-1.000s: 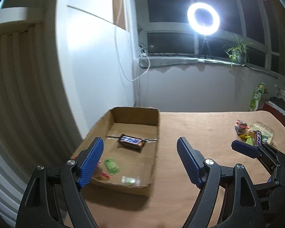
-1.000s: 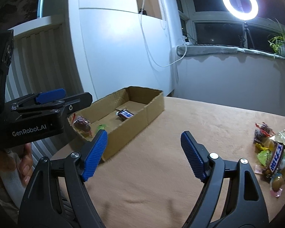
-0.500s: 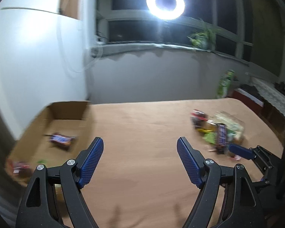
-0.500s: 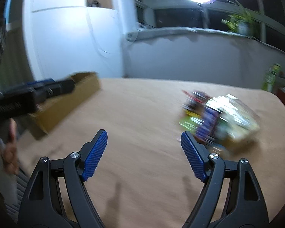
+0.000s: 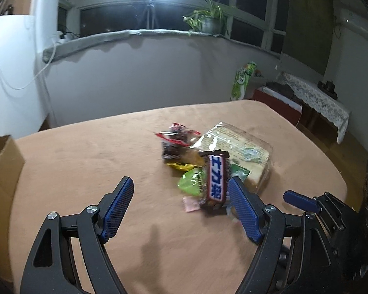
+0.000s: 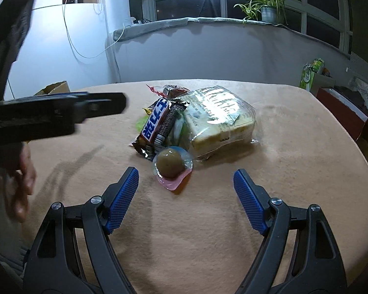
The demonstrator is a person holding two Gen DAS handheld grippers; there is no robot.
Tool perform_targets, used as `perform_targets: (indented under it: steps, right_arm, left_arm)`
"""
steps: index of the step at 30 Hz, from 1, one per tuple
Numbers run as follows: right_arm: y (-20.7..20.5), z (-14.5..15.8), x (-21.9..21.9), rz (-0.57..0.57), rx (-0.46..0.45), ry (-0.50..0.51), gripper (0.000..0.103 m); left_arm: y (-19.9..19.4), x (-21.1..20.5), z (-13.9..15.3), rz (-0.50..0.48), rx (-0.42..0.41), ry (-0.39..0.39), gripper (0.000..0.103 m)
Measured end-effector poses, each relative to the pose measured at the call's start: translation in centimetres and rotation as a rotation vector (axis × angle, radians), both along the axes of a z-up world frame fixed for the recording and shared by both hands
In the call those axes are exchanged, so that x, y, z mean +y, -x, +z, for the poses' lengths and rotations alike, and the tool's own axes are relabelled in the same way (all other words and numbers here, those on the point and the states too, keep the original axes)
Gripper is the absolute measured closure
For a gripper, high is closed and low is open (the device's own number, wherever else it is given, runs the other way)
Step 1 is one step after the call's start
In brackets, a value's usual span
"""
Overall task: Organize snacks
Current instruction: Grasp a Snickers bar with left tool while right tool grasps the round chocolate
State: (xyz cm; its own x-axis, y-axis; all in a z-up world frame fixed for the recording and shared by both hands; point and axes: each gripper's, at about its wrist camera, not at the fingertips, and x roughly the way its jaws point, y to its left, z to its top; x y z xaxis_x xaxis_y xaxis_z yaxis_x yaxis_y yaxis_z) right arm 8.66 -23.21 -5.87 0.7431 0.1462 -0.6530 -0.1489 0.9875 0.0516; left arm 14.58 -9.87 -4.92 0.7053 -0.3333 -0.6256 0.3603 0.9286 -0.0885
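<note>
A pile of snacks lies on the tan table. In it are a Snickers bar (image 5: 217, 178) (image 6: 155, 123), a clear bag of sliced bread (image 5: 243, 147) (image 6: 218, 120), a green packet (image 5: 191, 181), a red-and-dark packet (image 5: 175, 138) and a jelly cup with a pink lid (image 6: 171, 165). My left gripper (image 5: 181, 204) is open and empty, its right finger close beside the Snickers bar. My right gripper (image 6: 186, 194) is open and empty, just short of the jelly cup. The cardboard box (image 5: 0, 161) (image 6: 54, 88) sits at the table's left.
The left gripper's body (image 6: 49, 115) reaches in from the left of the right wrist view. A white cabinet (image 6: 61, 46) stands behind the box. A windowsill with a plant (image 5: 208, 22) and a ring light runs along the back. The table edge (image 5: 331, 166) curves at right.
Both grippers have swung right, away from the cardboard box and toward the snack pile, and come close to it. Both stayed open.
</note>
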Motion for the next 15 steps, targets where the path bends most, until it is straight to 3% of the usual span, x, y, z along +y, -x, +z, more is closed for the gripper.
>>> perform_targets:
  steps: [5, 8, 15]
  right_arm:
    - [-0.9, -0.5, 1.1, 0.019, 0.017, 0.031, 0.023]
    - [-1.5, -0.9, 1.5, 0.019, 0.029, 0.042, 0.034]
    - [-2.0, -1.1, 1.7, 0.020, 0.030, 0.056, 0.056]
  left_arm:
    - [-1.0, -1.8, -1.1, -0.038, 0.015, -0.029, 0.025]
    - [-1.3, -2.5, -1.6, -0.072, 0.034, -0.020, 0.032]
    - [-2.3, -3.8, -2.7, -0.140, 0.097, -0.047, 0.063]
